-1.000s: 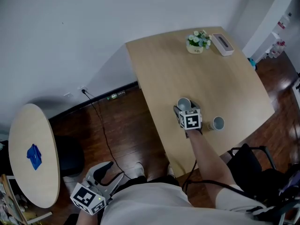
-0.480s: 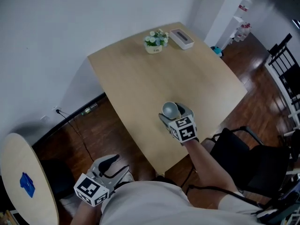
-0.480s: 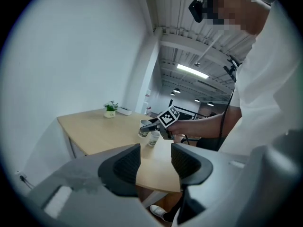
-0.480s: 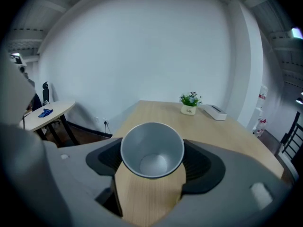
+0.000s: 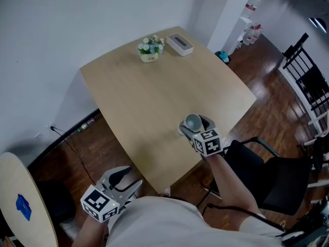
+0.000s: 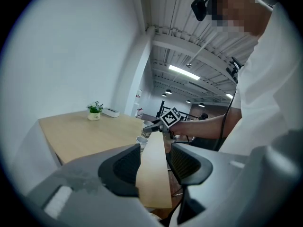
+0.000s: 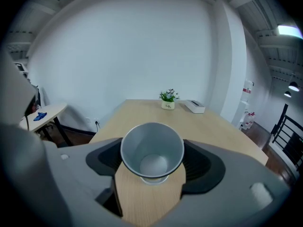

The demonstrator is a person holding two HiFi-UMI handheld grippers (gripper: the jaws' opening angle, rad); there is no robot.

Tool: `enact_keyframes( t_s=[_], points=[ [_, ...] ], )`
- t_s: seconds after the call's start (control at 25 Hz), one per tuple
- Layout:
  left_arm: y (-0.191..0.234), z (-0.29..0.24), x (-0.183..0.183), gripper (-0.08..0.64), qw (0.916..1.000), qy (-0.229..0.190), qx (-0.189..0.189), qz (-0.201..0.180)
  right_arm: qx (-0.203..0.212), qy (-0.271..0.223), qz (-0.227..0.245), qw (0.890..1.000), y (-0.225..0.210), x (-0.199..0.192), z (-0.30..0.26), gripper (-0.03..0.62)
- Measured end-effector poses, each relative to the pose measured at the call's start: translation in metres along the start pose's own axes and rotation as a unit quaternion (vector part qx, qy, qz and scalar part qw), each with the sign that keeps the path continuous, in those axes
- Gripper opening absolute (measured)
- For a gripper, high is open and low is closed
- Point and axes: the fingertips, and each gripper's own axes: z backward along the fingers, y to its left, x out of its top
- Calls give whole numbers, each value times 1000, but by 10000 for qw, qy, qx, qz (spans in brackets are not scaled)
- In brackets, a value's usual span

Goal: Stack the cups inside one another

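The head view looks steeply down over the whole table (image 5: 154, 102). The right gripper view sits close above its near edge, facing the far-edge plant (image 7: 168, 98); the left gripper view crosses the same top from off the near corner.

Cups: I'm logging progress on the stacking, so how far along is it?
Done: nothing is nested yet. In hand: the right gripper grips the grey cup, held above the table. Remaining: lower it into the second cup standing near the table edge. The left gripper hangs open and empty.
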Motion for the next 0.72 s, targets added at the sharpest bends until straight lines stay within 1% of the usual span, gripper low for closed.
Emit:
enact_keyframes(
  t_s=[0.28, 0.48, 0.72],
  points=[
    [-12, -9, -5, 215, 9992, 37, 375, 158, 415, 60, -16, 9991, 0, -22, -23, 383],
    [-21, -11, -9, 215, 9971, 116, 675, 341, 659, 199, 26, 9976, 0, -38, -39, 385],
    [-34, -24, -17, 215, 9937, 256, 916, 589, 866, 164, 1, 9961, -4, -48, -47, 411]
  ],
)
